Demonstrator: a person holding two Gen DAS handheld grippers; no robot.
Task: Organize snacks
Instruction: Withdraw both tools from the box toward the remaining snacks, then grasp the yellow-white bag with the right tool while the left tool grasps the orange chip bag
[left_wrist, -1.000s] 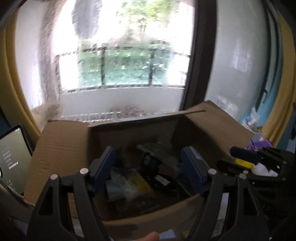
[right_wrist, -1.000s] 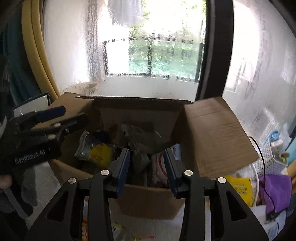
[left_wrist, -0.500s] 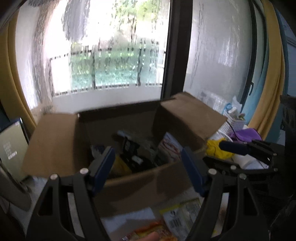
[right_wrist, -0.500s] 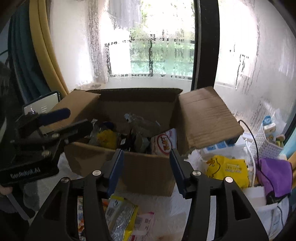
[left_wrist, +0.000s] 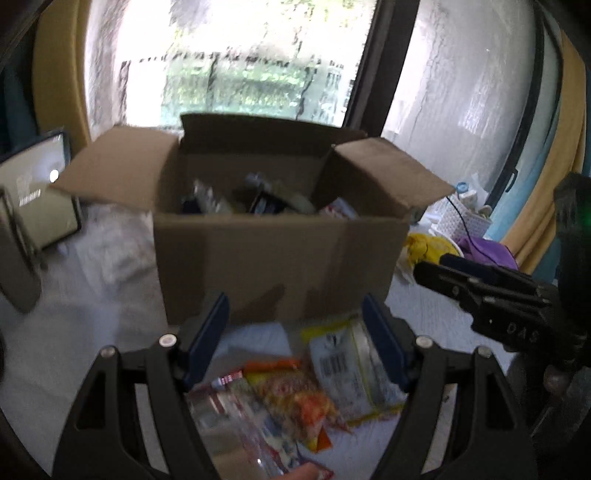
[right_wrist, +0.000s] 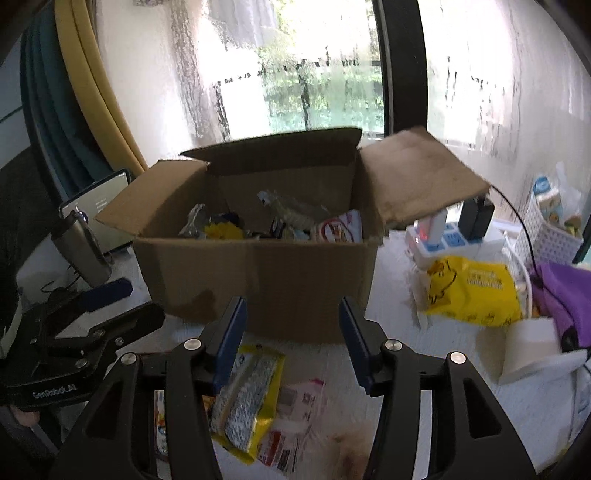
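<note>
Hovering over a white tabletop (right_wrist: 424, 354), both grippers point down at a loose heap of snack packets lying in front of an open cardboard box (right_wrist: 258, 280). The left gripper (left_wrist: 295, 347) has its jaws roughly half apart with nothing between the pads; below them lie an orange packet (left_wrist: 295, 398), a yellow-edged packet (left_wrist: 351, 373) with a barcode, and a clear wrapper with red and blue print (left_wrist: 236, 417), all blurred. The right gripper (right_wrist: 291, 343) has its jaws parted less widely and grips nothing. In its view the yellow-edged packet (right_wrist: 247, 402) lies just under the left pad, with a white and pink packet (right_wrist: 295, 417) overlapping its right side.

The box (left_wrist: 273, 254) stands just behind the heap, its flaps folded outward, and already holds several packets, among them a yellow one (right_wrist: 221, 232), a clear bag (right_wrist: 291, 210) and a white packet with a red logo (right_wrist: 340, 229) leaning at the right wall. To the right of the box sit a yellow pouch (right_wrist: 472, 291), a purple cloth (right_wrist: 565, 291), a white power strip (right_wrist: 454, 240) with plugs and a white basket (right_wrist: 546, 236). To the left stand a steel flask (right_wrist: 81, 247) and a tablet screen (left_wrist: 40, 192). Behind everything is a large window (right_wrist: 303, 74).
</note>
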